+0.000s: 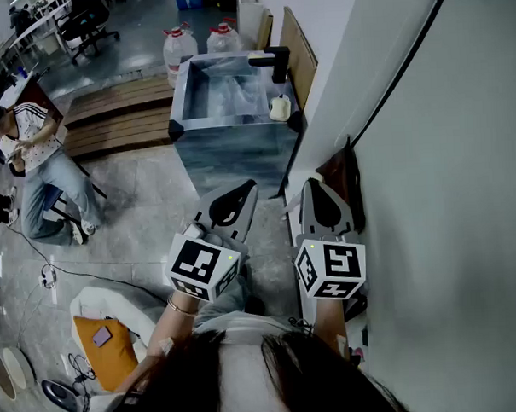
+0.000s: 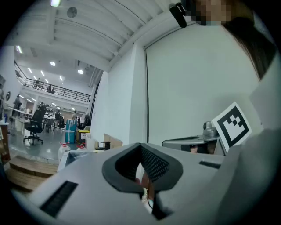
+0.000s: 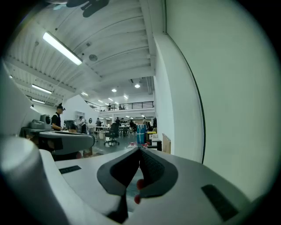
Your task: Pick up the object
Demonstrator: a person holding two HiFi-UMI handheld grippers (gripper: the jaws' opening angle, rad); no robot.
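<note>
A small cream-coloured object (image 1: 279, 108) rests on the right rim of a blue-grey basin (image 1: 235, 151) under a black tap (image 1: 273, 62), straight ahead in the head view. My left gripper (image 1: 247, 188) and right gripper (image 1: 312, 184) are held side by side in the air, well short of the basin, both pointing toward it. The jaw tips of the left gripper (image 2: 140, 145) meet with nothing between them. Those of the right gripper (image 3: 139, 150) also touch and hold nothing. The cream object cannot be made out in either gripper view.
A white wall (image 1: 445, 193) with a black cable runs close along my right. A dark bag (image 1: 344, 178) hangs against it. Two water jugs (image 1: 180, 47) stand behind the basin, wooden steps (image 1: 117, 115) to its left. A seated person (image 1: 36, 164) is at far left, an orange-cushioned seat (image 1: 106, 346) below.
</note>
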